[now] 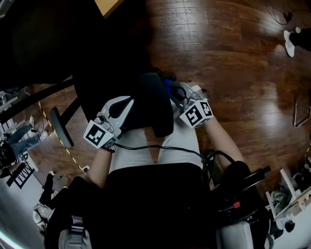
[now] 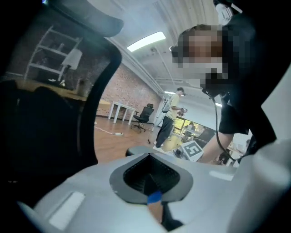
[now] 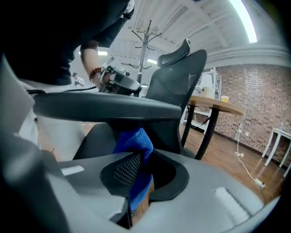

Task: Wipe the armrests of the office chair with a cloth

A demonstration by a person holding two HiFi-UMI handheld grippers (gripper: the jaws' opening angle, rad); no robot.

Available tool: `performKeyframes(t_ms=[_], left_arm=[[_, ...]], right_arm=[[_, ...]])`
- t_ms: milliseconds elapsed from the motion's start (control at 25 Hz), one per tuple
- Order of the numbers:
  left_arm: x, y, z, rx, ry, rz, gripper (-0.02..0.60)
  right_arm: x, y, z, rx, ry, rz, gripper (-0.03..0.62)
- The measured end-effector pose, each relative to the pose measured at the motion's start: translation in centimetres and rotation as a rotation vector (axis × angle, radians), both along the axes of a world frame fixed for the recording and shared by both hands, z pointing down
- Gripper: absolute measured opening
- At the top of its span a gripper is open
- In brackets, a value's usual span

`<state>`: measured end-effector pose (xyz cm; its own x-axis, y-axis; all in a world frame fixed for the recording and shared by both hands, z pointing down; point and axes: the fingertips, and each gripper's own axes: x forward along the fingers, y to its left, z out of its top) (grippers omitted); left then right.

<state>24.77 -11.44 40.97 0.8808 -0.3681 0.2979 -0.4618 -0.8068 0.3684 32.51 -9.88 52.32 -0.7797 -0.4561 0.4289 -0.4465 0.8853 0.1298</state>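
I count two tools, one cloth and two armrests on the one office chair (image 1: 97, 73) in front of me.

My right tool (image 1: 178, 93) is clenched on the blue cloth (image 1: 170, 88). In the right gripper view the cloth (image 3: 136, 143) stands up from between the jaws of that tool (image 3: 136, 177), and its top meets the underside of the nearer armrest (image 3: 104, 108), which runs as a dark bar across the picture. The cloth sits at the right side of that armrest (image 1: 153, 104), towards its far end.

My left tool (image 1: 124, 109) lies against the armrest's left side, so the armrest is between my two tools. In the left gripper view its jaws are drawn together on nothing I can name (image 2: 152, 182). There is a small blue speck at the seam, and I cannot tell what it is.

The second armrest (image 1: 61, 127) is well off to the left, with neither tool near it.

The chair's back and headrest (image 3: 175, 86) rise behind the cloth. Beyond them is a wooden counter (image 3: 213, 105) on dark legs. Its corner (image 1: 111, 6) shows at the far edge of the head view, over the brown wood floor (image 1: 233, 58).

Far off in the left gripper view I see a standing person (image 2: 167, 119), one more office chair (image 2: 143, 116) and a white table (image 2: 121, 109).
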Motion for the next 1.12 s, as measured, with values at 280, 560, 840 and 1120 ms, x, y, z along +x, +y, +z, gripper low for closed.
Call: performKeyframes(t_ms=[280, 560, 840, 1120], left_arm=[[-2.7, -1.6, 1.8, -0.043, 0.000, -0.140, 0.000], [-2.7, -3.3, 0.6, -0.009, 0.055, -0.203, 0.000], [-3.8, -3.9, 1.1, -0.004, 0.053, -0.250, 0.000], [-4.4, -4.8, 0.6, -0.002, 0.052, -0.237, 0.000]], right_arm=[[-0.4, -2.5, 2.5, -0.024, -0.024, -0.040, 0.032], [-1.6, -5.8, 11.6, -0.080, 0.160, -0.127, 0.031], [-1.6, -7.0, 17.9, -0.145, 0.260, -0.092, 0.031], [-1.1, -3.5, 9.0, 0.017, 0.126, -0.256, 0.031]])
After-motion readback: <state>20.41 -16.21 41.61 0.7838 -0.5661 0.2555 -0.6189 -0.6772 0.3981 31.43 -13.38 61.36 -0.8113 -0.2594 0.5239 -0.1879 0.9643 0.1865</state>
